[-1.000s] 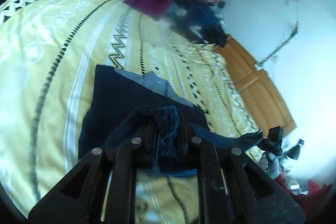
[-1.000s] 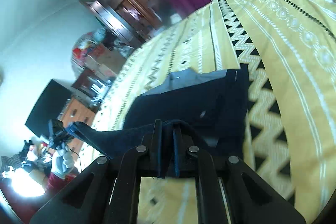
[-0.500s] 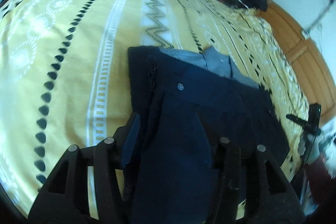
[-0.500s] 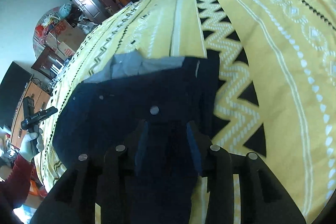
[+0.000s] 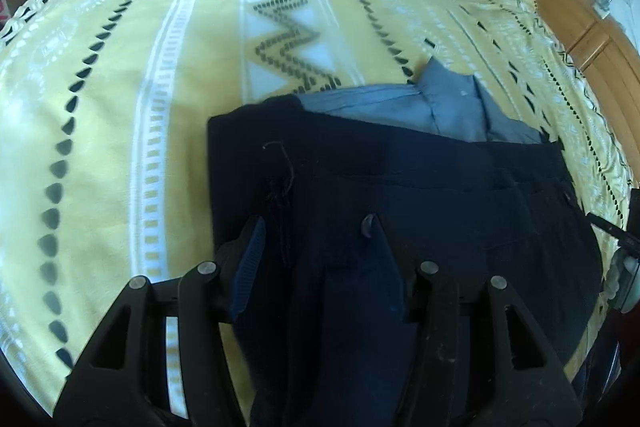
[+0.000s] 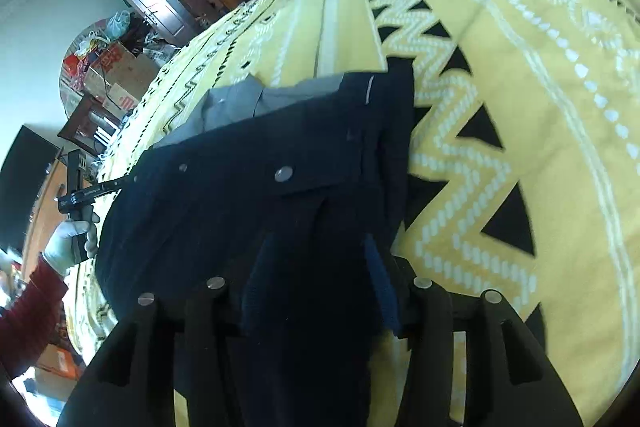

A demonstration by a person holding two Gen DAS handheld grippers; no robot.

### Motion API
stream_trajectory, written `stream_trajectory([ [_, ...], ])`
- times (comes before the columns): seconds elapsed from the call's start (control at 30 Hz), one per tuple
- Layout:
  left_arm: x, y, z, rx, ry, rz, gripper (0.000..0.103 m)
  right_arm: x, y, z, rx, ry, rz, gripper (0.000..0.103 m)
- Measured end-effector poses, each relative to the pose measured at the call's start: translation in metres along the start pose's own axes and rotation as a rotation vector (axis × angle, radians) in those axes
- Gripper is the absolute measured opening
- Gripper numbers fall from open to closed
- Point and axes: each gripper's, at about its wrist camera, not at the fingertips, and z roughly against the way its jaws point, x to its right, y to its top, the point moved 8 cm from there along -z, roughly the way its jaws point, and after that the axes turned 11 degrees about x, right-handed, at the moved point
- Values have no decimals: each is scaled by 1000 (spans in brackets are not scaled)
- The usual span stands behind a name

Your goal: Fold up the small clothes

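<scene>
The left gripper (image 5: 314, 239) stands wide open over the near left part of the navy shorts (image 5: 420, 195), its fingers apart with dark cloth lying between them but not pinched. The right gripper (image 6: 316, 247) is likewise spread wide over the near right part, gripping nothing. The navy shorts lie flat on the yellow patterned bedspread (image 5: 160, 47), atop a folded grey-blue shirt (image 5: 436, 103) whose collar shows at the far edge. A metal snap button (image 6: 284, 173) shows on a pocket flap.
</scene>
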Motion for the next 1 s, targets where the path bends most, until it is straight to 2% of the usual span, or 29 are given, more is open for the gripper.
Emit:
stream_trajectory([
  [0.03,1,-2,-2,-6,1,-5,53,-1,3,1,8,-11,19,53],
  [0.13,4,-6,-4,10,-17,-9,44,-3,10,-5,13,-36,86,53],
  [0.33,4,-8,-5,25,-33,3,47,2,27,-37,3,-57,155,53],
  [0.5,9,-7,-7,20,-21,-22,48,10,27,-66,-50,-79,189,52],
  [0.53,9,-7,-6,25,-17,-24,47,9,26,-69,-52,-79,203,50],
  [0.6,9,-8,-6,38,-16,-30,44,6,25,-70,-47,-99,235,38],
  [0.67,11,-9,-5,49,-22,-36,38,5,22,-72,-46,-125,261,33],
  [0.73,11,-9,-5,59,-25,-33,38,11,21,-74,-53,-130,230,33],
  [0.8,9,-10,-5,66,-39,-13,39,17,22,-77,-44,-112,188,38],
  [0.87,9,-9,-6,67,-42,-11,39,17,21,-77,-44,-113,194,36],
  [0.9,11,-9,-5,66,-37,-20,38,16,21,-76,-40,-122,201,20],
  [0.93,13,-8,-5,66,-35,-28,33,16,22,-73,-31,-143,211,13],
  [0.97,16,-8,-2,71,-39,-36,25,13,25,-68,-9,-145,218,10],
  [1.0,19,-6,2,86,-42,-48,22,9,27,-62,8,-144,220,9],
])
